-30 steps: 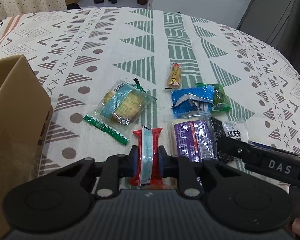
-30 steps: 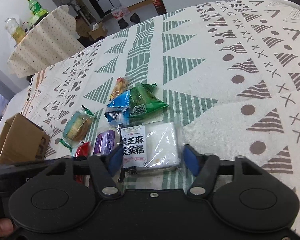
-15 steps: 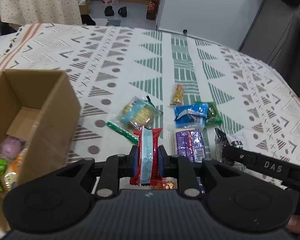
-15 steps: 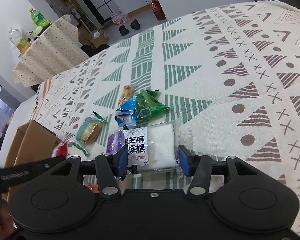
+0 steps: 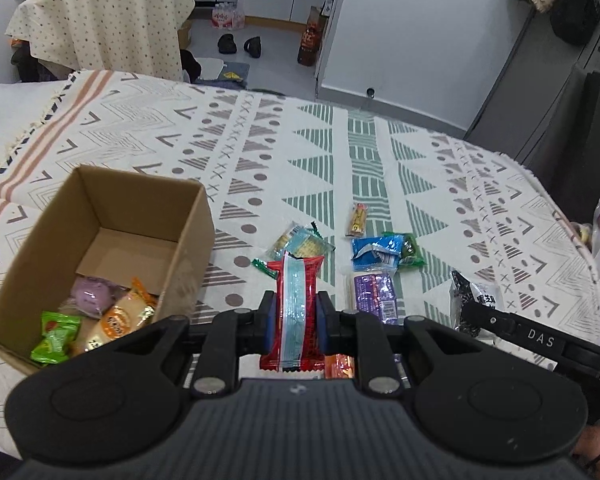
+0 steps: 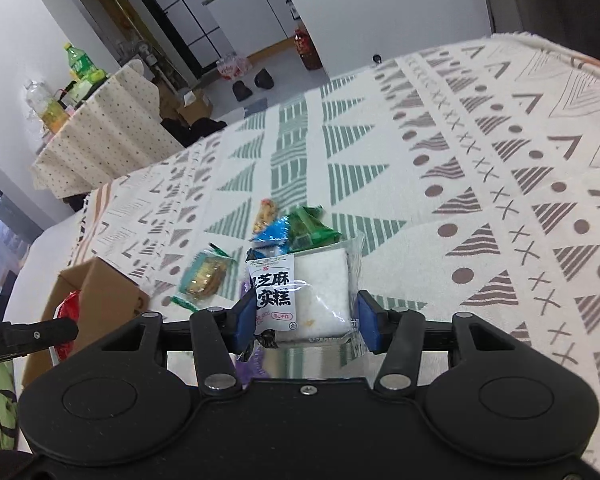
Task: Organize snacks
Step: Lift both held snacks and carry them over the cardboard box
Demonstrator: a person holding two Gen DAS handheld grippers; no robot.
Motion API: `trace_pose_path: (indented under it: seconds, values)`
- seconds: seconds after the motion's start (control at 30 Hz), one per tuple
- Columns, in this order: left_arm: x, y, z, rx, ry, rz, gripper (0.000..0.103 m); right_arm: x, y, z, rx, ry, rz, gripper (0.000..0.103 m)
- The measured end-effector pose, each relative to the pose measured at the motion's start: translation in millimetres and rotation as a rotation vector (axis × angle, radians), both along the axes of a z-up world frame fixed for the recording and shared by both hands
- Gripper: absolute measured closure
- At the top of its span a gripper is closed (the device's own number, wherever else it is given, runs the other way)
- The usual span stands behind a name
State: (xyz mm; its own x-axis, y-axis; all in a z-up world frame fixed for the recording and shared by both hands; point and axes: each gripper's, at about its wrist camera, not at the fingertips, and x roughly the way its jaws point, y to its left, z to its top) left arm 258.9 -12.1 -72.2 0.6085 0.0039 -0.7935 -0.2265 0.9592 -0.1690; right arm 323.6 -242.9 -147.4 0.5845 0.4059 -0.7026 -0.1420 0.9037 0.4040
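Left wrist: left gripper (image 5: pixel 294 316) clamps red packet (image 5: pixel 295 308); right gripper (image 6: pixel 306 320) grips white packet (image 6: pixel 300 294), "DAS" lettering.

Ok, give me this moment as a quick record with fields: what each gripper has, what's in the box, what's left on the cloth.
left gripper: shut on red packet, lifted
right gripper: shut on white cake pack
box: open, left of the loose snacks, holds green, orange and purple packs
cloth: biscuit pack, blue pack, green pack, purple pack, small yellow stick
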Motion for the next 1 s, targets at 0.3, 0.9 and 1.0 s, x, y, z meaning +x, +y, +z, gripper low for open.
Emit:
trace_pose_path:
  seconds: [0.3, 0.9, 1.0]
  values:
    - [-26.7, 10.4, 27.3, -0.022, -0.057, 0.001, 0.084, -30.1, 14.6, 35.5, -0.005, -0.042, -0.001, 0.053]
    - [-72.7, 57.0, 46.7, -0.051, -0.123, 0.039, 0.084, -77.2, 56.9, 76.4, 0.027, -0.104, 0.002, 0.053]
    - [-77.3, 66.6, 48.1, -0.059, -0.126, 0.043, 0.084, -80.8, 65.3, 82.1, 0.020, -0.118, 0.002, 0.053]
